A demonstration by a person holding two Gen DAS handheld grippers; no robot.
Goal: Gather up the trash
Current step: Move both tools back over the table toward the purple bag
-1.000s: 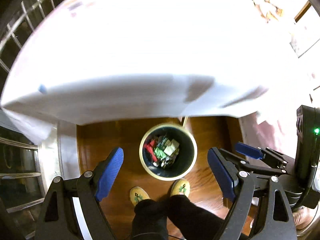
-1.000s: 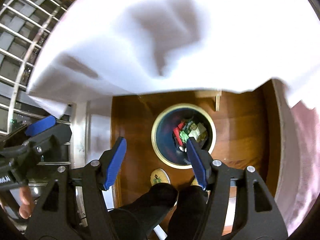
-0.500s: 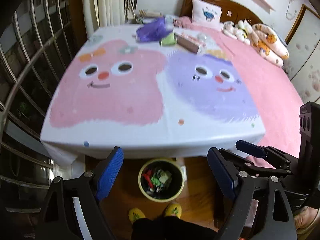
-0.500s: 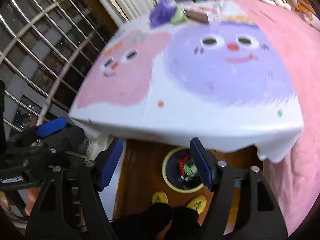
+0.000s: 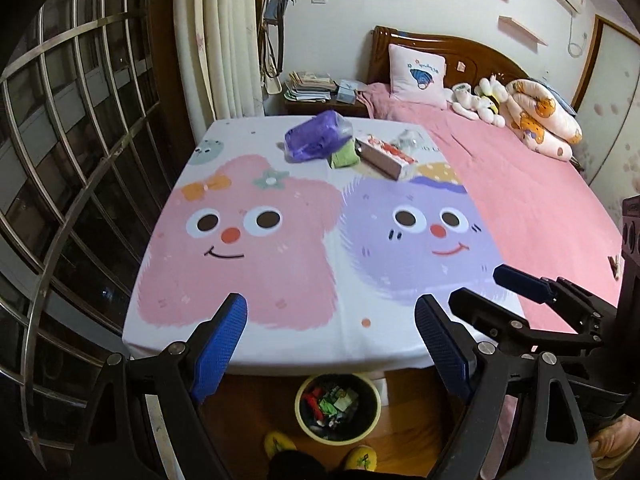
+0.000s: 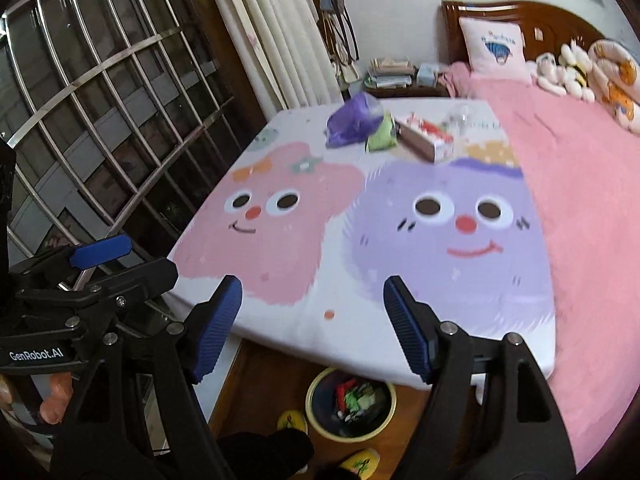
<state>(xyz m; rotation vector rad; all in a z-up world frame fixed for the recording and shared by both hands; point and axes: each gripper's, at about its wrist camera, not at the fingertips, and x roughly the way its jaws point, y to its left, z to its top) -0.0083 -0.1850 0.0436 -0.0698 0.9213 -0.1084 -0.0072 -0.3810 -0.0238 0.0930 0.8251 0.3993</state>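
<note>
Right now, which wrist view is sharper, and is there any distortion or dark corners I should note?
Left wrist view: sharp, the purple bag and trash bin read clearly. Right wrist view: motion blur softens the same purple bag and the pillow. Both views: strong fisheye bending of the window bars, with black corners.

You lift both grippers away from the trash bin (image 5: 337, 412), which now sits small below the left gripper (image 5: 332, 348). The cartoon sheet (image 5: 280, 248) fills the view ahead. Your right gripper (image 6: 312, 324) is spreading wider, nothing between its jaws.
</note>
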